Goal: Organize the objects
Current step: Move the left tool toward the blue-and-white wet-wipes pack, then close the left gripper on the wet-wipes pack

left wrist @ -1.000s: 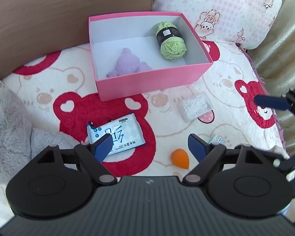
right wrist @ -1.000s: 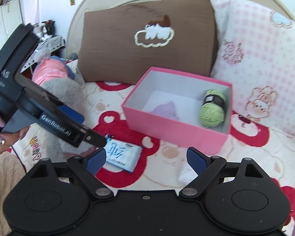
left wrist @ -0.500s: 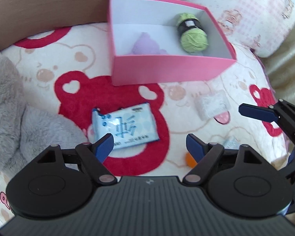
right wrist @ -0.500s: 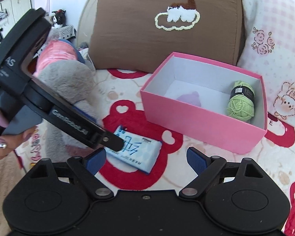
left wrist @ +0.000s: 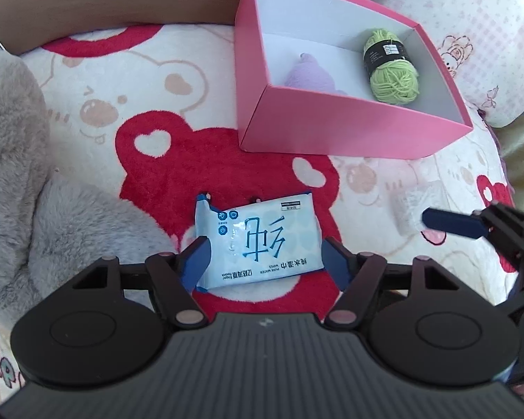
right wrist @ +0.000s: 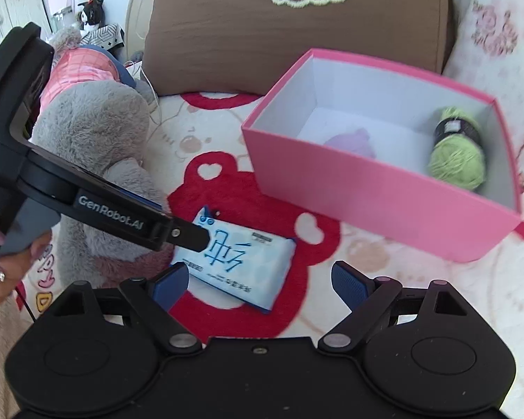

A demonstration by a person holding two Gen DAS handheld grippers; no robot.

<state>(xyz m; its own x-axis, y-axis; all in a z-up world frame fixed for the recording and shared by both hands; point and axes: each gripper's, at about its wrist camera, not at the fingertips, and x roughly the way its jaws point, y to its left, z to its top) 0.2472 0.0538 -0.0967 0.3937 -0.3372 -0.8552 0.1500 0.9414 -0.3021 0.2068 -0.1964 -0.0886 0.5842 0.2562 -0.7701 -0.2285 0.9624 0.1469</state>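
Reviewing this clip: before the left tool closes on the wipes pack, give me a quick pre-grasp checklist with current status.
1. Wipes pack lies between the left tool fingers, whose jaws have just been closing: ok.
2. Pads pressing on the pack: cannot tell.
3. Pack lying flat on the bear blanket: ok.
4. Right tool open and holding nothing: ok.
5. Pink box has free floor beside the green yarn and purple plush: ok.

A blue-and-white wet wipes pack (left wrist: 258, 241) lies flat on the red-bear bed blanket (left wrist: 199, 160), just in front of an open pink box (left wrist: 332, 129). Inside the box, a green yarn ball (left wrist: 391, 66) with a black label lies beside a lilac plush toy (left wrist: 311, 76).
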